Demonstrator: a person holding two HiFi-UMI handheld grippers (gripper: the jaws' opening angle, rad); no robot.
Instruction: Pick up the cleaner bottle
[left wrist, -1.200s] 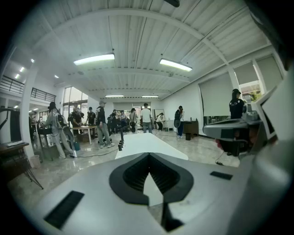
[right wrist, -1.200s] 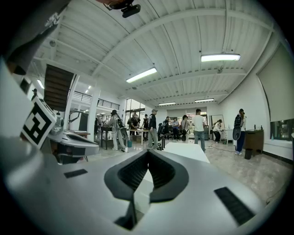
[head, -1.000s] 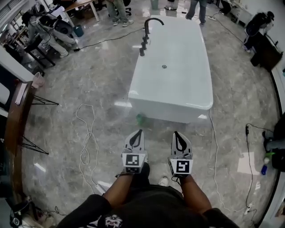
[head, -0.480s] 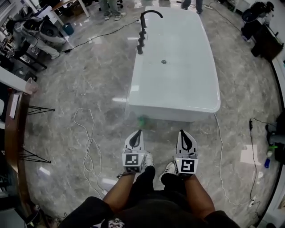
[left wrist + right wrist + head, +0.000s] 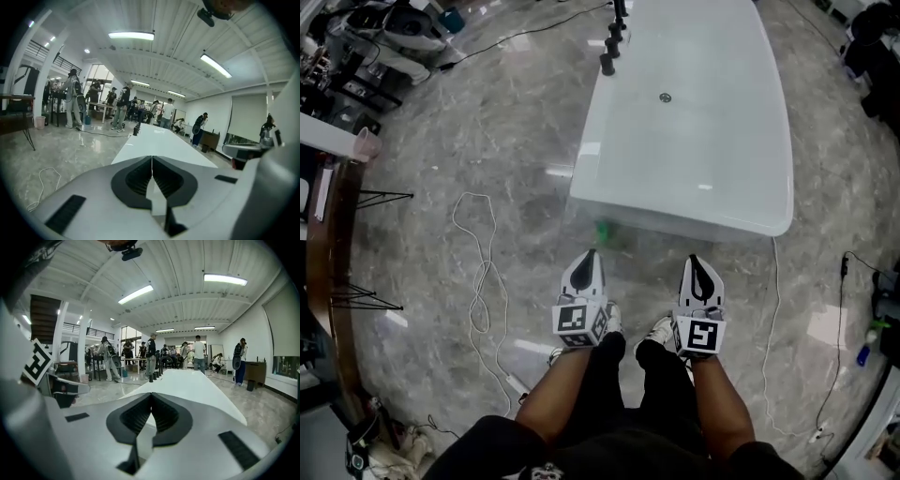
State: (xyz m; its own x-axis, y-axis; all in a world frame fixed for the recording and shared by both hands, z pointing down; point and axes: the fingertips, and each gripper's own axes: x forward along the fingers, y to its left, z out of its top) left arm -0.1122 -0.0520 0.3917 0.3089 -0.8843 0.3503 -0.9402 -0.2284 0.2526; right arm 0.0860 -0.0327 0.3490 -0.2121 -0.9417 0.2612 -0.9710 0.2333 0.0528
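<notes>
A small green thing [image 5: 605,231], blurred and likely the cleaner bottle, stands on the marble floor against the near end of the white bathtub [image 5: 694,122]. My left gripper [image 5: 590,254] is shut and empty, its tips pointing at the tub just short of the green thing. My right gripper [image 5: 696,260] is level with it on the right, also shut and empty. In the left gripper view the left gripper [image 5: 151,157] has its jaws pressed together, with the tub top [image 5: 154,140] ahead. In the right gripper view the right gripper [image 5: 151,394] shows the same; the green thing is hidden in both.
A black faucet [image 5: 609,47] stands on the tub's far left rim. A white cable [image 5: 483,281] loops on the floor at left, another cable [image 5: 769,328] runs at right. A dark table [image 5: 323,272] lines the left edge. People [image 5: 75,98] stand far behind.
The person has stepped toward the tub, and both grippers have come forward and down together. The tub's near end and the green thing now lie closer to the jaws.
</notes>
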